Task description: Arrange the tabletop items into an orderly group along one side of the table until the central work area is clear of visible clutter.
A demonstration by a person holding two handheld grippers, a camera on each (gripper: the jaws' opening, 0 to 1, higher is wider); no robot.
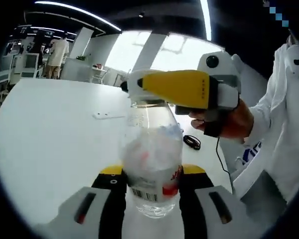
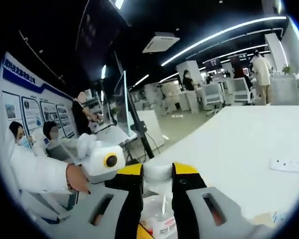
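A clear plastic bottle (image 1: 152, 159) with crumpled scraps inside and a red, barcoded label stands upright on the white table (image 1: 55, 134). My left gripper (image 1: 153, 172) is shut on its lower body, one black, yellow-tipped jaw on each side. My right gripper (image 1: 139, 92) reaches in from the right at the bottle's top, held by a hand (image 1: 229, 119). In the right gripper view my right gripper (image 2: 157, 170) is shut on the bottle's white cap (image 2: 157, 173), with the bottle (image 2: 162, 216) below it.
A small flat white piece (image 1: 107, 115) lies further out on the table, and a coiled black cable (image 1: 192, 142) lies near the right edge. A white block (image 2: 289, 164) rests on the table (image 2: 239, 144). A person in a white coat (image 1: 284, 129) stands close by; desks and people are beyond.
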